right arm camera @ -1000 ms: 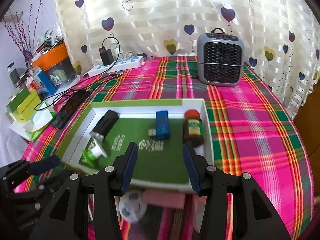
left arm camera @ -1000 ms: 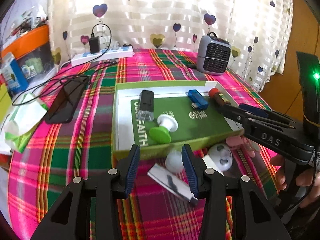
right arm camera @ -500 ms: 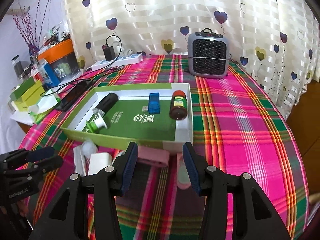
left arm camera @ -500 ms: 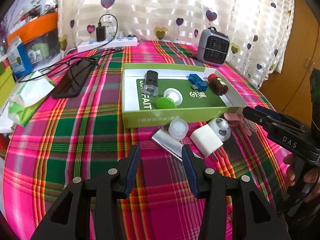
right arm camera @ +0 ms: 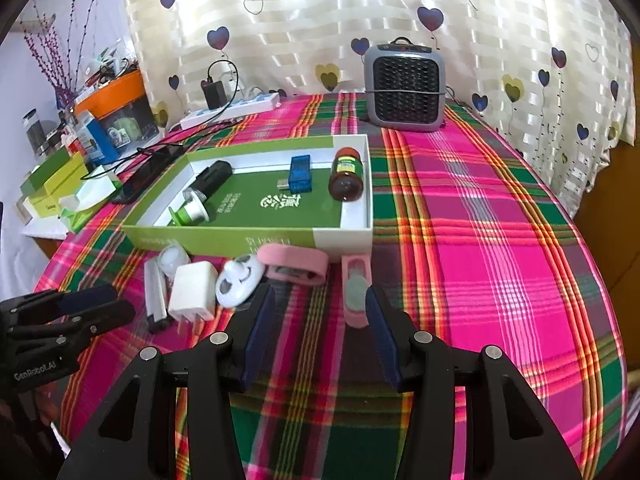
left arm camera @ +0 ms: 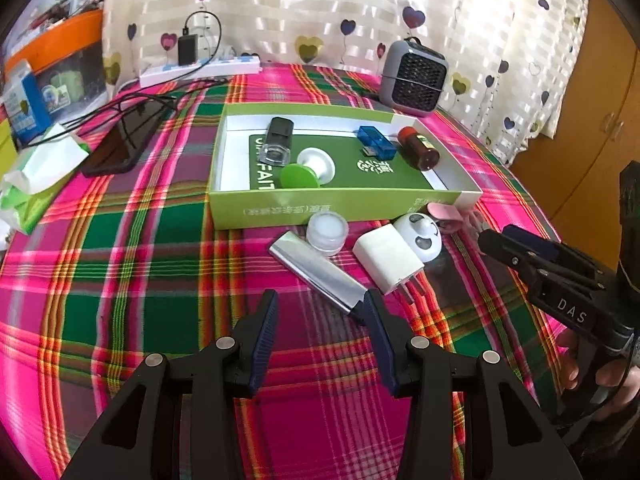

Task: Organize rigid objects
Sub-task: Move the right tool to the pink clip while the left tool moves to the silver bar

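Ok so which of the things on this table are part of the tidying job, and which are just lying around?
Job:
green box
brown bottle
blue USB stick
white charger
panda toy
silver bar
small round jar
pink case

Lying about:
heater
power strip
phone
tissues

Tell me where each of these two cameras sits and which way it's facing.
Left wrist: on the left gripper, angled down over the table at the silver bar and charger; the right gripper and a hand show at right.
Right wrist: on the right gripper, facing the pink case; the left gripper shows at left.
Both share the green box, heater and curtain.
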Demonstrator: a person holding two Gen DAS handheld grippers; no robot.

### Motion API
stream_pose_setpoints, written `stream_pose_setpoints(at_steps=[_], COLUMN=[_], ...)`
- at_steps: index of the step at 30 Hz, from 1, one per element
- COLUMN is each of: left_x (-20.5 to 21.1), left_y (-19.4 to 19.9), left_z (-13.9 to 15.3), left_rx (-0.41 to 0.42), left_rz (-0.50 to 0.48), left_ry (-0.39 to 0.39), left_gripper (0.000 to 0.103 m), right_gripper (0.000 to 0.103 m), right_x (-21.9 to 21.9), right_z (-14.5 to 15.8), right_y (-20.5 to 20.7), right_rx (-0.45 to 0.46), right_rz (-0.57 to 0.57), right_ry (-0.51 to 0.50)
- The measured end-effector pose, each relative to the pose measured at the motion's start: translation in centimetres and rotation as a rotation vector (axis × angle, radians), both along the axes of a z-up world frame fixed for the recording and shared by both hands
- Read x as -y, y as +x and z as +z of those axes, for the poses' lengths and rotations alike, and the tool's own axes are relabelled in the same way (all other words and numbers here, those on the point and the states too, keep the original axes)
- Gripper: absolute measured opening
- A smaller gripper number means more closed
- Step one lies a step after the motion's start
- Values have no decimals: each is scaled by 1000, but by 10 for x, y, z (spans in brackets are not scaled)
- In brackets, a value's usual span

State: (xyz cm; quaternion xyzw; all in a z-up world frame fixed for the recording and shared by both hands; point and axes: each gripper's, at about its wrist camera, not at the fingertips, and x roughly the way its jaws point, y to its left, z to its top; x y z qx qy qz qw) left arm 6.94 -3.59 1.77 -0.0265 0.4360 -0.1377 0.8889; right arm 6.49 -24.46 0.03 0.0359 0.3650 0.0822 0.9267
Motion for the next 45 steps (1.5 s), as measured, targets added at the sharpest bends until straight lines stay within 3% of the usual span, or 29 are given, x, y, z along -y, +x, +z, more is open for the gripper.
stream_pose_setpoints(at_steps=[13,45], left_x=[9,12], left_y=[12,17], left_z=[-7,-11], left_rx=[-34,-53], left_rz=[13,62], left_ry=[-17,92], left_gripper=[43,47], right_gripper=[48,48], right_x=[9,8], right_z=[-13,-17], right_y=[16,38], right_rx=[-74,-119], right_rz=[-40,-59], right_ry=[-36,-90])
